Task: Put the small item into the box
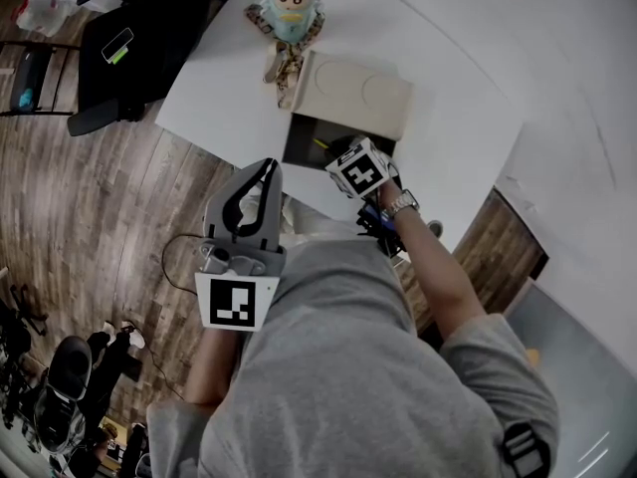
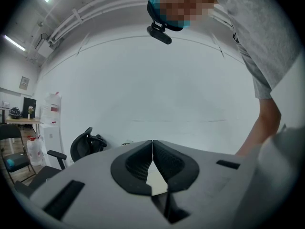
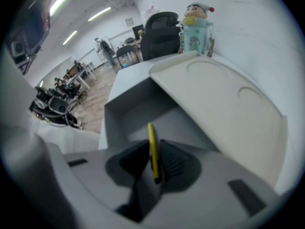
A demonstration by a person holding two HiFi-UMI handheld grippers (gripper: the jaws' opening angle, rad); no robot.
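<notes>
Right gripper [image 3: 155, 157]: my jaws are closed on a thin yellow item [image 3: 152, 147], clamped edge-on between the pads, its upper end sticking out past my fingertips. I hold it over the open box [image 3: 116, 113], the item's tip above the box's dark inside, not touching the walls or floor as far as I can tell. The box sits by the near edge of the white table [image 1: 458, 88]. Its cream lid [image 3: 224, 99] is folded back toward the middle of the table. A cartoon toy figure [image 3: 196, 23] stands upright just beyond the lid, nearer the table's left edge. Left gripper [image 2: 152, 157]: my jaws are together at the tips with nothing between them, held off the table, in front of its near edge. An office chair [image 2: 88, 147] stands in the background, behind my left jaws.
</notes>
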